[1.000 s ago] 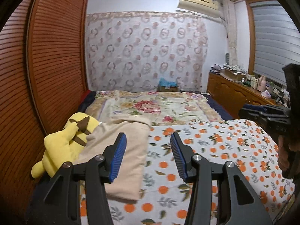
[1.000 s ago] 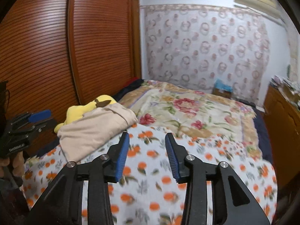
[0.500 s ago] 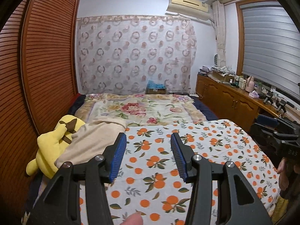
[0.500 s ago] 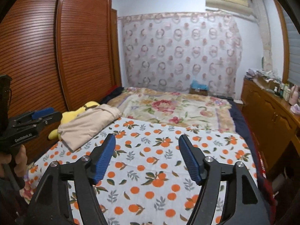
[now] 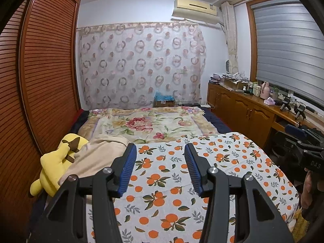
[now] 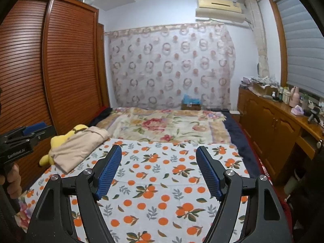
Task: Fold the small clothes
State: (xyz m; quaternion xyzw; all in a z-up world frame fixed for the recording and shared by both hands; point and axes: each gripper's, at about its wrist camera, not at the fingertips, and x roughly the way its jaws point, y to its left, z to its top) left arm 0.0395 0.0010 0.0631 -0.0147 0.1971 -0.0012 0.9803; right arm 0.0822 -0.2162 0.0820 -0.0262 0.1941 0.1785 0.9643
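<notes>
One folded beige garment (image 5: 95,158), one yellow plush toy (image 5: 54,166), both left of your jaws.

Your left gripper (image 5: 158,168) hangs half spread, nothing between its pads; your right gripper (image 6: 159,170) is opening wide, also empty. Garment lies partly on the plush, at the orange-print sheet (image 6: 162,182) edge. Between both jaws: bare sheet only, nothing blocking.

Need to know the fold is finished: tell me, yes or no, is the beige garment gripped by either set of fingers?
No: the folded beige garment lies against the yellow plush toy, apart from both grippers.
</notes>
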